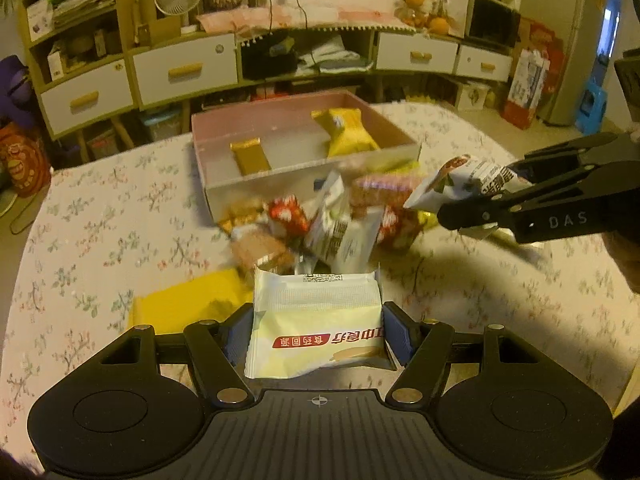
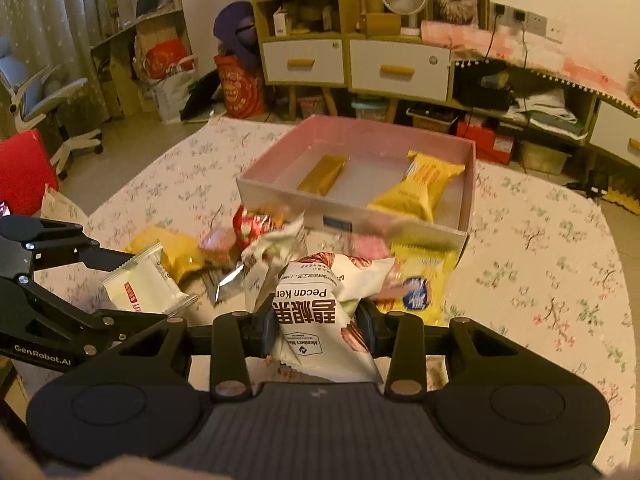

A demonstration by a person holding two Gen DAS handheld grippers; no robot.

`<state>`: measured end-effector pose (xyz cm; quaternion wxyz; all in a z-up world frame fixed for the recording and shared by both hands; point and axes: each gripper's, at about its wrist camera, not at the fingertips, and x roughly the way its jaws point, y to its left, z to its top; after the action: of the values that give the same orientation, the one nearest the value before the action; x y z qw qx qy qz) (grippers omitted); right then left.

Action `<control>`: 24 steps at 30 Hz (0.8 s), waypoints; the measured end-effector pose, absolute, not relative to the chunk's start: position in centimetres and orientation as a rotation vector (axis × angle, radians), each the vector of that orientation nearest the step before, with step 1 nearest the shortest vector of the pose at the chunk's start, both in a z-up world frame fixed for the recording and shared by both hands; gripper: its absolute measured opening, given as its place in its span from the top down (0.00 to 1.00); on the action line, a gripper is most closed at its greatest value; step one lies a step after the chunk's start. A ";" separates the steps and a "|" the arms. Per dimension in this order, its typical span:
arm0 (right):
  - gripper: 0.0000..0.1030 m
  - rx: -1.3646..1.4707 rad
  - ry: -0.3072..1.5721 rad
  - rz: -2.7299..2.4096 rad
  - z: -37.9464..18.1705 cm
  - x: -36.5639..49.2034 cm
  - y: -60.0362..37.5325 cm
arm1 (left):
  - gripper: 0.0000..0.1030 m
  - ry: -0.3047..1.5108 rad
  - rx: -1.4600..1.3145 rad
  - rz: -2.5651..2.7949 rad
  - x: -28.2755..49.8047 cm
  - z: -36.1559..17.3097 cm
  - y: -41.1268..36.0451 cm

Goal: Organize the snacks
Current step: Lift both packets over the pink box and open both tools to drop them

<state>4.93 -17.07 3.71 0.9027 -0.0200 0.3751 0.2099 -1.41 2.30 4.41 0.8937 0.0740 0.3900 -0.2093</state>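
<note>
My left gripper [image 1: 318, 334] is shut on a white snack packet with a red label [image 1: 316, 320], held above the table; it also shows in the right wrist view [image 2: 140, 284]. My right gripper [image 2: 316, 326] is shut on a white pecan kernel packet [image 2: 320, 308], which also shows in the left wrist view [image 1: 460, 180]. A pile of loose snacks [image 1: 320, 224] lies in front of a pink box [image 1: 224, 124]. The box [image 2: 360, 128] holds a gold bar [image 2: 322, 174] and a yellow packet [image 2: 418, 188].
The table has a floral cloth [image 1: 100, 220]. A yellow packet [image 1: 188, 304] lies at the left of the pile. Shelves and drawers [image 1: 184, 68] stand behind the table. An office chair [image 2: 44, 100] and a red item [image 2: 22, 168] are at the left.
</note>
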 end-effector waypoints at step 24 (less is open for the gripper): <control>0.64 0.115 0.758 0.293 4.8 15.3 -17.6 | 0.35 0.726 0.187 -0.371 10.0 7.6 -3.0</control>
<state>15.28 -17.57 4.83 0.9169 0.0561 0.3686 0.1426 10.03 -2.97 7.58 0.9137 0.0908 0.3527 -0.1801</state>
